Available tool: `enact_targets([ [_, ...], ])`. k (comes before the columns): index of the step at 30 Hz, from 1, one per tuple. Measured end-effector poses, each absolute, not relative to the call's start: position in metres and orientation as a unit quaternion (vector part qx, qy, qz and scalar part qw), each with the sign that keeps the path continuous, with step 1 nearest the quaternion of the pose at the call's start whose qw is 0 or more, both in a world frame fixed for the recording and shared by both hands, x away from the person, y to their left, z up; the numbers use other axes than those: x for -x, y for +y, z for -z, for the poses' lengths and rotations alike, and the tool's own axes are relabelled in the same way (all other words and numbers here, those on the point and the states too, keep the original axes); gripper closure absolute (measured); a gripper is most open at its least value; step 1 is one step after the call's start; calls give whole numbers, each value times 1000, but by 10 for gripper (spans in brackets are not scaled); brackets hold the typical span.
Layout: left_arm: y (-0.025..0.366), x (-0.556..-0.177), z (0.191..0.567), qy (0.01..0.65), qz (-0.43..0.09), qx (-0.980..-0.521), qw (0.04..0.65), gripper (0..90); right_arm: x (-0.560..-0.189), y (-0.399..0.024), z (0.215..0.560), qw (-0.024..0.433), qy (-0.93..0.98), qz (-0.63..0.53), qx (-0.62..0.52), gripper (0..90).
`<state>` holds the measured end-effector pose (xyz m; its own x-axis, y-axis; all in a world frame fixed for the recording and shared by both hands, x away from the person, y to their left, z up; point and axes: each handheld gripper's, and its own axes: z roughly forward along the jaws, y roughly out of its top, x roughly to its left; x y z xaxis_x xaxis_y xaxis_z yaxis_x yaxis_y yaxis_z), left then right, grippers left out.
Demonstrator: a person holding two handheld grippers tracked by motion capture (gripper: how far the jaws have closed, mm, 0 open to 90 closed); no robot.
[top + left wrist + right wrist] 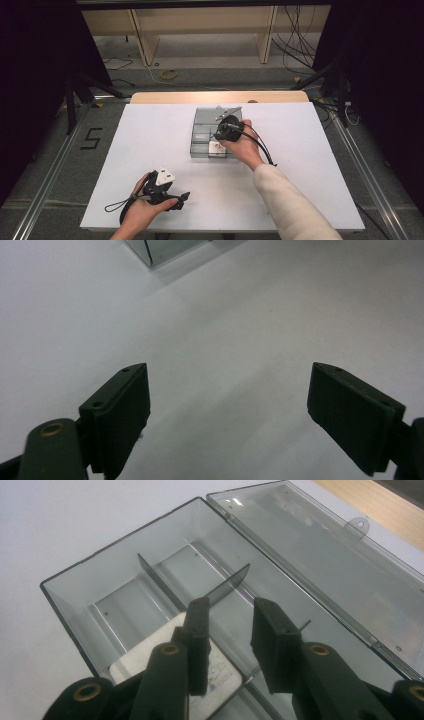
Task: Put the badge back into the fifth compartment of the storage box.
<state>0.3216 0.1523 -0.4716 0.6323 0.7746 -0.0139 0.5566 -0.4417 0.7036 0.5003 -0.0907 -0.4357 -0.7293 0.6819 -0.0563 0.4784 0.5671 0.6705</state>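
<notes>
A clear grey plastic compartment box [192,146] lies at the middle of the white table with its lid [320,555] thrown back. A white card-like piece [145,660] lies flat in one near compartment. A loose, tilted divider strip [230,582] rises just past the left jaw tip of my right gripper [232,605]. That gripper hangs over the box [70,610] with its jaws a little apart and daylight between them. My left gripper [181,199] rests near the front edge. Its jaws [228,367] stand wide over bare table with nothing between them.
The white tabletop [150,150] lies on a wooden board [200,96] showing at the back. A corner of the box [160,250] shows far off in the left gripper view. Metal rails run along both sides, with cables on the floor behind.
</notes>
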Motion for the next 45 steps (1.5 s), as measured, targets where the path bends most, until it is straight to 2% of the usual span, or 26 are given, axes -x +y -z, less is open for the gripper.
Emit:
enact_targets([
  [17,152,-321,472,401,-158,-833,348,166,-487,-107,429,160,865,-331,-341,619],
  [45,153,-321,472,399,-158,-836,343,165,-469,-140,421,164,851,-351,-355,580],
])
